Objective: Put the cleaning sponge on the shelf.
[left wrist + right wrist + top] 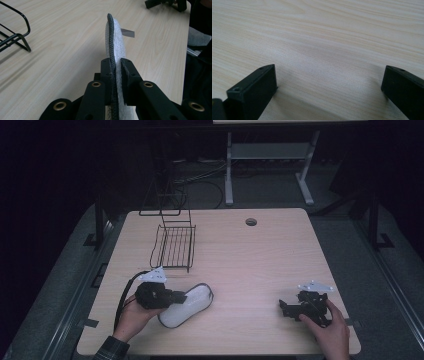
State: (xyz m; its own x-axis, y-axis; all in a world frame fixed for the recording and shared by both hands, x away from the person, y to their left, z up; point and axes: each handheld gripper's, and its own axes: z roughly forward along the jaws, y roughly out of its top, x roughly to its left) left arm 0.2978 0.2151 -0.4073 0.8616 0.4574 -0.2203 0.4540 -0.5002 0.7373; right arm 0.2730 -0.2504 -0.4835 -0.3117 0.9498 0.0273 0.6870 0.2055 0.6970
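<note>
Table: a pale wood-grain table with a round cable hole near its far edge.

Wire rack: a black wire rack stands on the far-left part of the table, beyond the left gripper. One corner of it shows at the upper left of the left gripper view.

Insole: a white, padded insole-shaped piece with a dark braided edge lies on the near-left part of the table, just in front of the rack. In the left gripper view it stands on edge, the dark rim running up its left side. A small grey tag pokes out to the right near its far end.

Left gripper: held in the person's left hand, the left gripper points right across the table. Its jaws are closed tight on the near end of the insole, with the dark edge pinched between them.

Right gripper: the right gripper is held in the right hand at the near-right part of the table, well apart from the insole, pointing left. In its own view the two jaws stand wide apart with bare table between them, gripping nothing. It seems low over the wood; whether it touches cannot be told.

Surroundings: dark floor beyond the table, with a white desk frame and loose cables.
</note>
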